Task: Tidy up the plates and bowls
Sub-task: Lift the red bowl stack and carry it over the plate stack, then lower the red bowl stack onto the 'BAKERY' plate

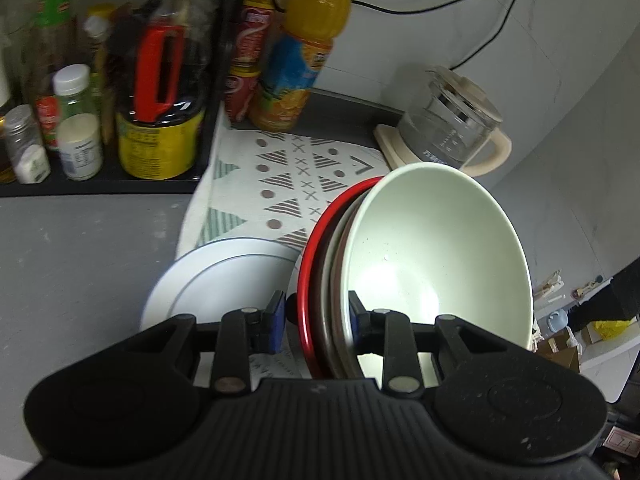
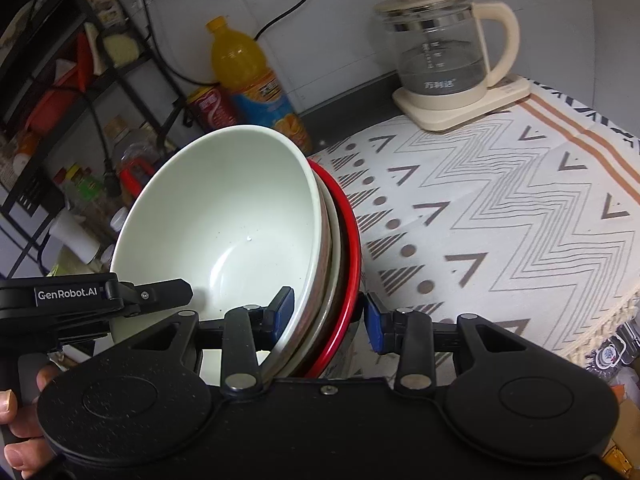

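The left hand-held gripper (image 1: pixel 316 320) is closed on the rim of a tilted stack of dishes, one blue pad outside the red plate (image 1: pixel 310 280) and the other inside the pale green bowl (image 1: pixel 436 256), with a brownish dish (image 1: pixel 340 276) nested between them. The right hand-held gripper (image 2: pixel 330 320) straddles the same stack from the opposite side: its left pad sits inside the pale green bowl (image 2: pixel 224 216), while its right pad looks to stand just off the red plate (image 2: pixel 348 264), though the contact is hard to judge at this angle. The stack is held up on edge above the patterned cloth (image 2: pixel 500 216) that covers the bench (image 1: pixel 72 260). In the left wrist view a white plate (image 1: pixel 216 280) lies flat at about 9 o'clock from the stack, partly on the cloth. A glass kettle (image 2: pixel 440 48) stands at 1 o'clock in the right view, an orange drink bottle (image 1: pixel 304 52) at 12 o'clock in the left view, beside a shelf of condiment jars (image 1: pixel 80 120).
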